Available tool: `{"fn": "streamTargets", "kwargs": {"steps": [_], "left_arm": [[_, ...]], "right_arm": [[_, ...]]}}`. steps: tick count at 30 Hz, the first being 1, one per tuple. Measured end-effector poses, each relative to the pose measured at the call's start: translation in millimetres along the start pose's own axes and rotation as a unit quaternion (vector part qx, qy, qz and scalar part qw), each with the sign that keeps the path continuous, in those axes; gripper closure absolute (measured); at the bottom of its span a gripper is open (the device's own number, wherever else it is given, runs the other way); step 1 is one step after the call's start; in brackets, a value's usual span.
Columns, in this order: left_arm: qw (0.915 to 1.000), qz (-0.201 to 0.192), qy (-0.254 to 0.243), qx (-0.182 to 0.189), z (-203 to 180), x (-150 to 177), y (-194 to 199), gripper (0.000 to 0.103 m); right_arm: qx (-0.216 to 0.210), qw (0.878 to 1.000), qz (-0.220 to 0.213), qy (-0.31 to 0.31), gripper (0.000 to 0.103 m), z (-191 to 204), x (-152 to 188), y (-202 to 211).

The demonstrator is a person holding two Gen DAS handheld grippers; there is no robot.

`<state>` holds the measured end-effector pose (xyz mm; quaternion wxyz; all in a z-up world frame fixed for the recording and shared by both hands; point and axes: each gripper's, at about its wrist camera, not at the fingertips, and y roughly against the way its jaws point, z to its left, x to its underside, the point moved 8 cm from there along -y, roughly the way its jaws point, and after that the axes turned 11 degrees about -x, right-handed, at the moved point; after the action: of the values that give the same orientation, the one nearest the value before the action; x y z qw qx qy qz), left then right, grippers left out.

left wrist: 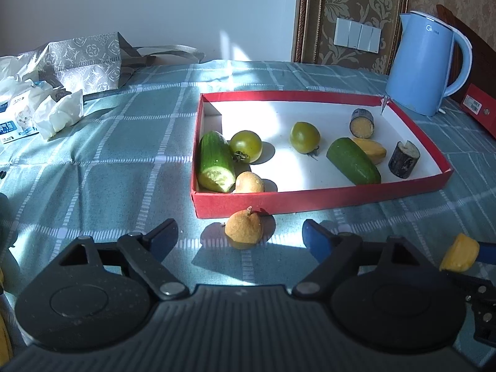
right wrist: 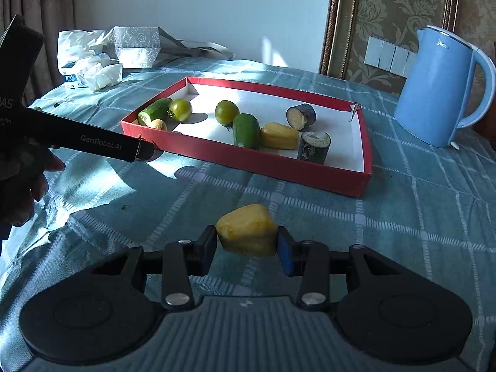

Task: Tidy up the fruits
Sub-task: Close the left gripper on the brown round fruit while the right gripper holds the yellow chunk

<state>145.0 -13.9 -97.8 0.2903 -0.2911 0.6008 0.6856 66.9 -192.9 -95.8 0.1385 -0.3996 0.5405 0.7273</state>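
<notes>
A: Yellow fruit piece (right wrist: 247, 229) sits right at the lens, pinched between both pads of the right hand-held gripper (right wrist: 248, 248) and carried clear of the table (right wrist: 418, 217).

B: And the left hand-held gripper (left wrist: 240, 237)?

A: Its jaws stand wide and grasp nothing. A small brown pear-like fruit (left wrist: 244, 229) lies on the cloth between the fingertips, just short of the near wall of the red tray (left wrist: 279, 203). No pad touches it.

B: So 2 jobs at once. What makes them go well?

A: For the right, I'd carry the piece forward over the tray's near wall before lowering, and aim for the bare white floor ahead, perhaps beside the other yellow piece (right wrist: 278, 136), which lies between a cucumber half (right wrist: 247, 130) and a dark-skinned chunk (right wrist: 313, 147).

B: And the left?

A: Centre the jaws on the fruit's round belly, below the stem, then close gently; it looks likely to roll. Lift it over the wall toward its brown twin (left wrist: 249, 183) in the tray corner just beyond.
</notes>
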Motion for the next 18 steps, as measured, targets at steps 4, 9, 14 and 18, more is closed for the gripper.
{"fn": "streamTargets", "kwargs": {"steps": [4, 9, 14, 18], "left_arm": [[1.0, 0.007, -0.003, -0.005, -1.9, 1.2, -7.9, 0.022], [0.9999, 0.011, -0.007, -0.004, -6.6, 0.8, -12.2, 0.035], [0.9998, 0.019, -0.01, -0.007, -9.4, 1.5, -17.0, 0.042], [0.9997, 0.022, -0.01, -0.003, -11.1, 1.9, -19.8, 0.052]], "right_arm": [[0.005, 1.0, -0.004, -0.006, 0.062, -4.6, -1.5, 3.9], [0.007, 1.0, -0.009, -0.008, 0.062, -8.3, -5.8, 4.5], [0.006, 1.0, -0.013, -0.006, 0.062, -10.0, -10.1, 4.3], [0.004, 1.0, -0.014, -0.006, 0.062, -10.8, -11.5, 4.1]]}}
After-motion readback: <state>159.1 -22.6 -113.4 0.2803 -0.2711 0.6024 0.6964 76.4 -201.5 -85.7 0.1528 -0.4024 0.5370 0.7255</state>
